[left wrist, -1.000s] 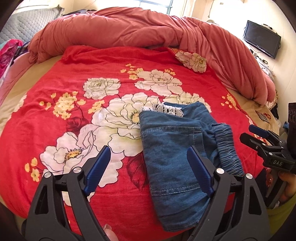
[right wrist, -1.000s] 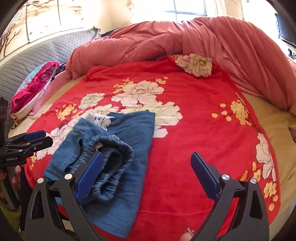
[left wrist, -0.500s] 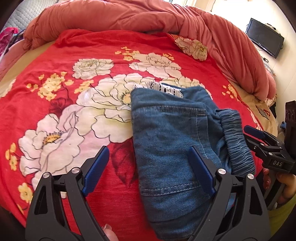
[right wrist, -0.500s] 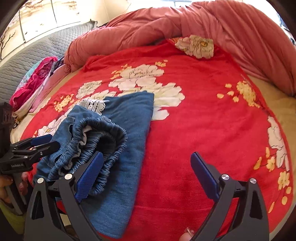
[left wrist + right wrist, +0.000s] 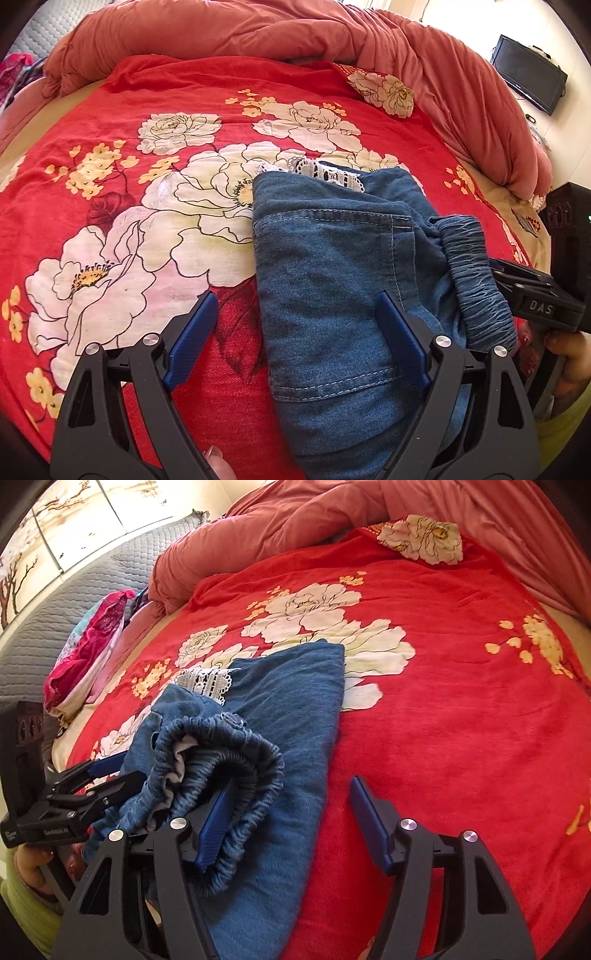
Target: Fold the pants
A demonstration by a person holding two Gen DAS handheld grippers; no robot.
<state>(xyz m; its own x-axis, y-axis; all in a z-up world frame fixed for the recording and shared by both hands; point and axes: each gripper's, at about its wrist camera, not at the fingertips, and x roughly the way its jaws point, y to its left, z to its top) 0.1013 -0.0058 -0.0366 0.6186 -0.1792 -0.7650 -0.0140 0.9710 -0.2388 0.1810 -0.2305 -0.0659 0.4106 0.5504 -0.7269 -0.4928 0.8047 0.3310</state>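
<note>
Left wrist view: the left claw (image 5: 295, 339) hangs low over the near edge of the bed, its two blue pads spread wide apart and pressing on nothing.
Between the left pads: the near corner of the folded pants (image 5: 332, 280) and a strip of red bedspread (image 5: 110, 110); one pad sits over the denim, the other over the spread.
Pants: blue denim, folded into a compact stack on the bedspread near the front edge of the bed, back pocket facing up, a bit of white lace trim (image 5: 325, 171) peeking out at the far end.
Waistband: the gathered elastic waistband (image 5: 221, 760) bulges up in a roll on the side toward the right claw.
Right claw (image 5: 291, 823): its jaws are closing, still with a gap; one pad lies against the rolled waistband, the other stands over the bare red spread beside the pants. No clamp on the cloth.
Right claw from the left wrist view: its tips (image 5: 517, 275) sit just beside the waistband, a hand (image 5: 565, 362) behind them.
Far side of the bed: a bunched pink duvet (image 5: 258, 33).
Wall: a dark screen (image 5: 528, 74).
</note>
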